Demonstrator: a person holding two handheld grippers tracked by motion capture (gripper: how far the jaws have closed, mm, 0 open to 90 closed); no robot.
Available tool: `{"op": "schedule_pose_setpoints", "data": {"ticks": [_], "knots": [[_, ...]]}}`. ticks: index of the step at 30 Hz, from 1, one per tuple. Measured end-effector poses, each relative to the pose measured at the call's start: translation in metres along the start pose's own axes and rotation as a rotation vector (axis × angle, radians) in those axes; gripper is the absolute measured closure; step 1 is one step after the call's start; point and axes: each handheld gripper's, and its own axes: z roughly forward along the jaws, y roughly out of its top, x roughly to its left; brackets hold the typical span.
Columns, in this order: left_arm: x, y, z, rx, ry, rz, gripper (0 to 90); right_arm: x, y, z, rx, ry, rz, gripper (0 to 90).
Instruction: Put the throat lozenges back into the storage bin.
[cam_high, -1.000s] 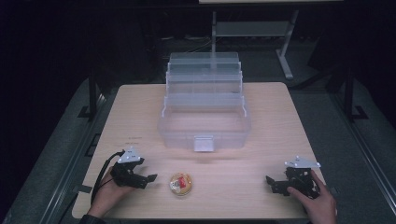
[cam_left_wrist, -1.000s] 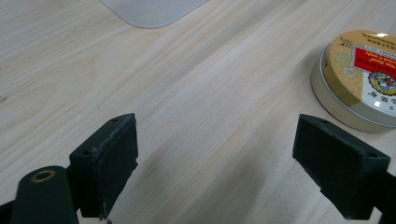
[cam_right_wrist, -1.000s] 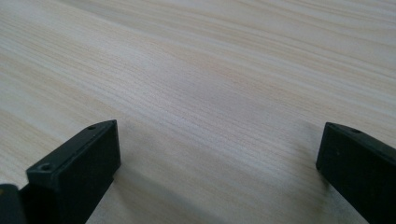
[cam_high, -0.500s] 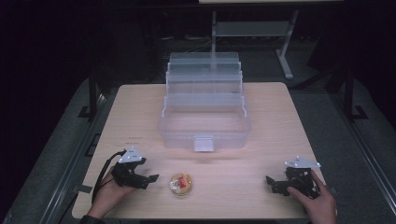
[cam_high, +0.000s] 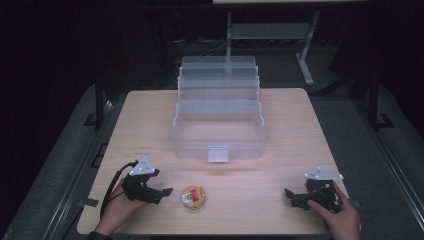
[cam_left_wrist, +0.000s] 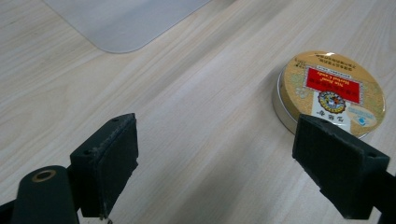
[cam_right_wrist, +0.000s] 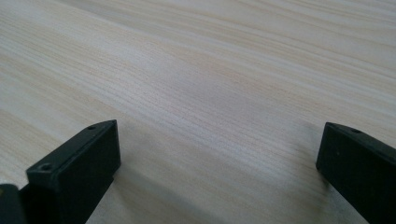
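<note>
The left gripper rests low on the tabletop near its front edge, jaws spread wide and holding nothing; the small round tin, gold-lidded with a red label, sits just beside it, close by one jaw but not between the two; the right gripper lies well apart at the other side, likewise wide open and empty, bare wood ahead of it. Behind them stands a clear tiered plastic box, opened out. This looks like the approach before a pick; the next move calls for swinging the left gripper so its jaws straddle the tin, then closing squarely across its rim.
</note>
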Motion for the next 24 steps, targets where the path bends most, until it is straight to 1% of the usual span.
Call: {"op": "schedule_pose_setpoints", "data": {"ticks": [6, 7, 8, 15, 17, 19, 20, 24], "knots": [[-0.004, 0.003, 0.001, 0.007, -0.012, 0.012, 13.8, 0.000, 0.000, 0.000, 0.000, 0.000, 0.000, 0.0], [-0.005, 0.003, 0.001, 0.002, -0.013, 0.008, 13.8, 0.000, 0.000, 0.000, 0.000, 0.000, 0.000, 0.0], [-0.006, 0.004, 0.002, 0.007, -0.014, 0.017, 13.8, 0.000, 0.000, 0.000, 0.000, 0.000, 0.001, 0.0], [-0.011, 0.007, 0.003, 0.011, -0.025, 0.025, 13.8, 0.000, 0.000, 0.000, 0.000, -0.001, 0.001, 0.0], [-0.012, 0.008, 0.004, 0.015, -0.031, 0.032, 13.8, 0.000, 0.000, 0.000, -0.001, -0.001, 0.001, 0.0], [-0.013, 0.009, 0.005, 0.012, -0.032, 0.031, 13.8, 0.000, 0.000, 0.000, -0.001, -0.001, 0.001, 0.0], [-0.015, 0.010, 0.005, 0.014, -0.037, 0.038, 13.8, 0.000, 0.000, 0.000, 0.000, -0.001, 0.001, 0.0], [-0.017, 0.011, 0.007, 0.012, -0.045, 0.042, 13.8, 0.000, 0.000, 0.000, -0.001, -0.001, 0.001, 0.0]]}}
